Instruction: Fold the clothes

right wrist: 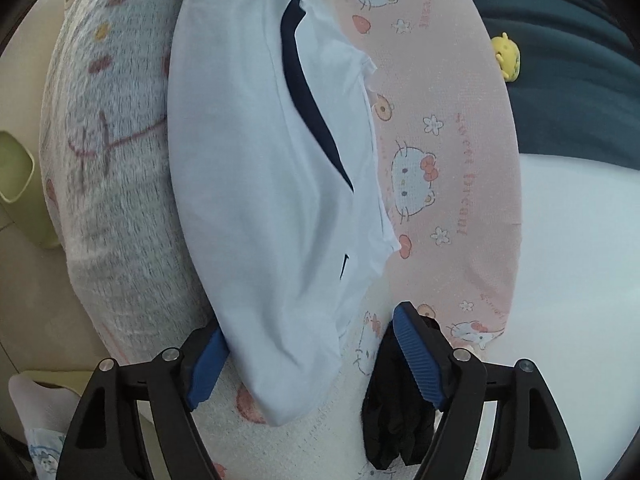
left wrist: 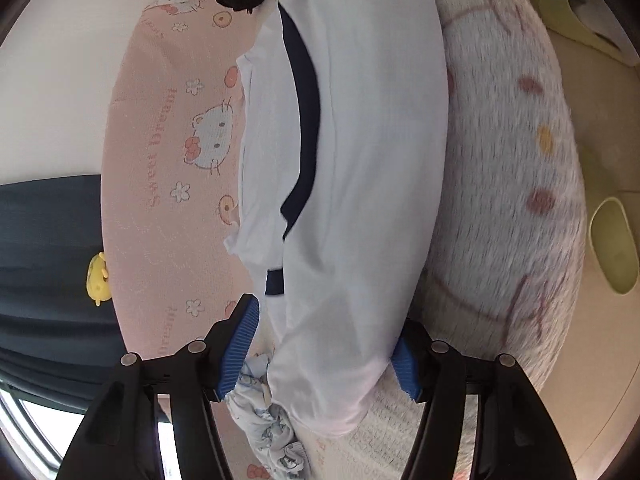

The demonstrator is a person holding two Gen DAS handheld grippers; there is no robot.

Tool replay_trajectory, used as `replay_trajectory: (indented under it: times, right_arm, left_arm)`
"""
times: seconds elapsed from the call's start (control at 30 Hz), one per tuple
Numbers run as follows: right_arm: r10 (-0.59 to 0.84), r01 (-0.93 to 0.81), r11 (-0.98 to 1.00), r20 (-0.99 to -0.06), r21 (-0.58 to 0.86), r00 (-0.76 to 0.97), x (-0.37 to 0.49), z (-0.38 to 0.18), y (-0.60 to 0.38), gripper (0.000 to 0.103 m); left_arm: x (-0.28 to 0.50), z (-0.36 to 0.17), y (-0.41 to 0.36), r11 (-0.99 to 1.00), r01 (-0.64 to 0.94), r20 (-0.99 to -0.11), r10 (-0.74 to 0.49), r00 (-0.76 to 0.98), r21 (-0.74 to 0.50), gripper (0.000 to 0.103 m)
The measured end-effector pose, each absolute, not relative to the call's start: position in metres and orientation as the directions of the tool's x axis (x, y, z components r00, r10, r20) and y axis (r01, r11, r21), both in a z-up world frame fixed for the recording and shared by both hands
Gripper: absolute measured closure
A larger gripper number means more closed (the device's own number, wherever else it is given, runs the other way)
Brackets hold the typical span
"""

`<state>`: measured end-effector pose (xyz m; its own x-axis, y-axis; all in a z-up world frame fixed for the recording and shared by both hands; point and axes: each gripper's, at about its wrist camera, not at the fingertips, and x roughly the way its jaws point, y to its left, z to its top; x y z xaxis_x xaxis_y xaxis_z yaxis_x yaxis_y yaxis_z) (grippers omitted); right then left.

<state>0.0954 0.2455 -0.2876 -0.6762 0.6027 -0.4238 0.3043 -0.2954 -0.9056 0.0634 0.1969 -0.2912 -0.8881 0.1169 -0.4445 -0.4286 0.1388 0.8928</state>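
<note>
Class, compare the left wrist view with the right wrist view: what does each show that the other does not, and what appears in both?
Only the left wrist view shows the left gripper, its jaws around one end of the white shirt, and a bright window strip at lower left.

Only the right wrist view shows the right gripper, jaws wide with the shirt's other end between them.

Both show the shirt's navy stripe, the pink cat-print sheet, the fluffy blanket, a yellow plush toy, a black garment, a blue-print cloth and green slippers.

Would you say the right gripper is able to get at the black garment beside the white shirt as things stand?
Probably yes: the right gripper stands open, the black garment lies uncovered by its right finger, and the white shirt sits to the other side.
</note>
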Motion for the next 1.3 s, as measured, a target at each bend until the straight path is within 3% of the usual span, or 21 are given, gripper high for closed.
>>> replay_trajectory:
  times: [0.17, 0.53, 0.6, 0.7, 0.77, 0.87, 0.93, 1.1, 1.3]
  right_arm:
    - [0.650, 0.298, -0.210, -0.361, -0.931, -0.669, 0.099, -0.295, 0.252, 0.025]
    - [0.635, 0.248, -0.182, -0.306, -0.951, -0.709, 0.084, -0.301, 0.239, 0.025]
    - [0.648, 0.241, -0.158, -0.285, -0.958, -0.706, 0.088, -0.305, 0.243, 0.025]
    - [0.655, 0.220, -0.133, -0.252, -0.966, -0.712, 0.095, -0.311, 0.244, 0.027]
    - [0.658, 0.229, -0.138, -0.262, -0.963, -0.706, 0.097, -0.316, 0.242, 0.039]
    - [0.659, 0.257, -0.144, -0.287, -0.956, -0.696, 0.101, -0.324, 0.238, 0.064]
    - [0.653, 0.288, -0.158, -0.318, -0.945, -0.687, 0.103, -0.331, 0.237, 0.092]
    - [0.661, 0.266, -0.179, -0.316, -0.947, -0.680, 0.102, -0.334, 0.235, 0.093]
    - [0.653, 0.256, -0.297, -0.391, -0.920, -0.648, 0.098, -0.322, 0.238, 0.093]
  left_arm:
    - [0.042, -0.282, 0.192, 0.021, -0.477, -0.477, 0.024, -0.879, 0.879, 0.044]
    - [0.043, -0.281, 0.223, 0.017, -0.450, -0.450, 0.081, -0.890, 0.893, 0.043]
    - [0.042, -0.281, 0.218, 0.013, -0.409, -0.409, 0.077, -0.909, 0.913, 0.037]
    - [0.058, -0.283, 0.211, -0.020, -0.386, -0.383, 0.081, -0.920, 0.922, 0.036]
    - [0.062, -0.284, 0.208, -0.034, -0.376, -0.371, 0.094, -0.924, 0.926, 0.036]
    - [0.065, -0.282, 0.200, -0.051, -0.363, -0.356, 0.115, -0.927, 0.930, 0.036]
    - [0.063, -0.281, 0.200, -0.051, -0.363, -0.356, 0.116, -0.927, 0.930, 0.036]
    - [0.066, -0.283, 0.197, 0.007, -0.366, -0.364, 0.115, -0.924, 0.931, 0.036]
    - [0.076, -0.288, 0.182, 0.072, -0.357, -0.363, 0.119, -0.924, 0.931, 0.036]
